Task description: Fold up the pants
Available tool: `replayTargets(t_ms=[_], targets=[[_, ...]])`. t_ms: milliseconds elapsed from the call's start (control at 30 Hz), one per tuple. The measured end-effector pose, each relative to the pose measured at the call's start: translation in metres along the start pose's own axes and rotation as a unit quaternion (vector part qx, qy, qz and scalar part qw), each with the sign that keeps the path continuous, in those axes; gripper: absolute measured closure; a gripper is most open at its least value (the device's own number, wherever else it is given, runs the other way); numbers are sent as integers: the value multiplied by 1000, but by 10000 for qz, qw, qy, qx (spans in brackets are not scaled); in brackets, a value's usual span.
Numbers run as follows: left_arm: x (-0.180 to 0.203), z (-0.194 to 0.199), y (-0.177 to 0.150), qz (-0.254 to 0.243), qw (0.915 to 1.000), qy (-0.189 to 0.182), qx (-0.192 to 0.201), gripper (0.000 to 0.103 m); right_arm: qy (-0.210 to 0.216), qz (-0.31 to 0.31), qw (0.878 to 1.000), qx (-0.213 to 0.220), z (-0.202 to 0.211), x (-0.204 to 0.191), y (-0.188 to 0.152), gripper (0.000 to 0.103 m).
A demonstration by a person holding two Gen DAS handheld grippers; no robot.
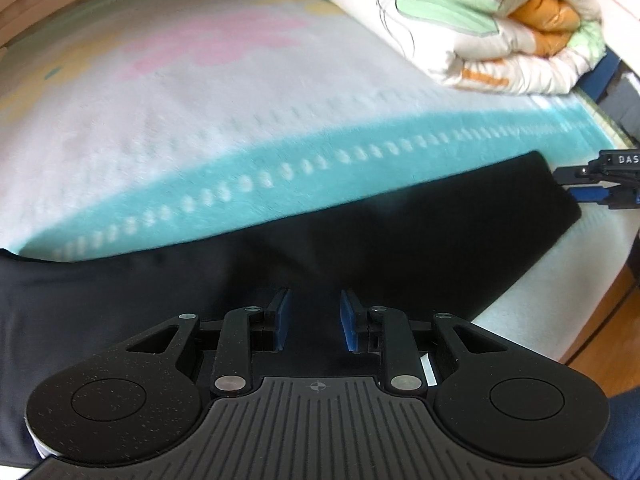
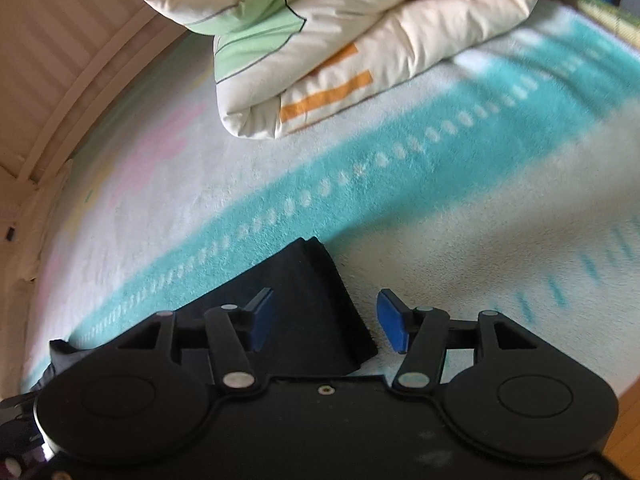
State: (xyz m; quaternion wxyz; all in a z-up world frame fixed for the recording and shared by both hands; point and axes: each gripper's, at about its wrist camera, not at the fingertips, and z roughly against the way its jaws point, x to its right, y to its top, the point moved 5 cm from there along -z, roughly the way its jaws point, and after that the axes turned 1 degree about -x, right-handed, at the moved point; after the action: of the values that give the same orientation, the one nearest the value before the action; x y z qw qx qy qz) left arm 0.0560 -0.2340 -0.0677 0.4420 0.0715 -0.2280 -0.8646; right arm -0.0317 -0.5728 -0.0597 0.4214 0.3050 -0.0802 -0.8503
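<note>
Black pants [image 1: 360,240] lie flat along the near edge of the bed, stretched left to right. My left gripper [image 1: 314,320] is open just above the pants' middle, blue pads apart, holding nothing. The right gripper [image 1: 600,184] shows at the pants' right end in the left wrist view. In the right wrist view my right gripper [image 2: 326,320] is open over the end of the pants [image 2: 316,300], its left finger above the cloth and its right finger above the blanket.
The bed is covered by a white blanket with a teal band [image 1: 360,168] and pink patches. A rolled duvet [image 1: 480,20], also in the right wrist view [image 2: 340,40], lies at the far right. The bed edge and wooden floor [image 1: 600,328] are at the right.
</note>
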Motion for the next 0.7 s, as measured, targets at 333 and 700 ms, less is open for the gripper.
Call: replayTargets(t_ms=[333, 700], targets=[[8, -18, -7, -271, 9994, 174, -131, 77, 685, 705, 9945, -364, -24, 6, -1, 20], [5, -21, -3, -71, 9996, 77, -253, 77, 1709, 587, 9809, -726, -41, -8, -22, 60]])
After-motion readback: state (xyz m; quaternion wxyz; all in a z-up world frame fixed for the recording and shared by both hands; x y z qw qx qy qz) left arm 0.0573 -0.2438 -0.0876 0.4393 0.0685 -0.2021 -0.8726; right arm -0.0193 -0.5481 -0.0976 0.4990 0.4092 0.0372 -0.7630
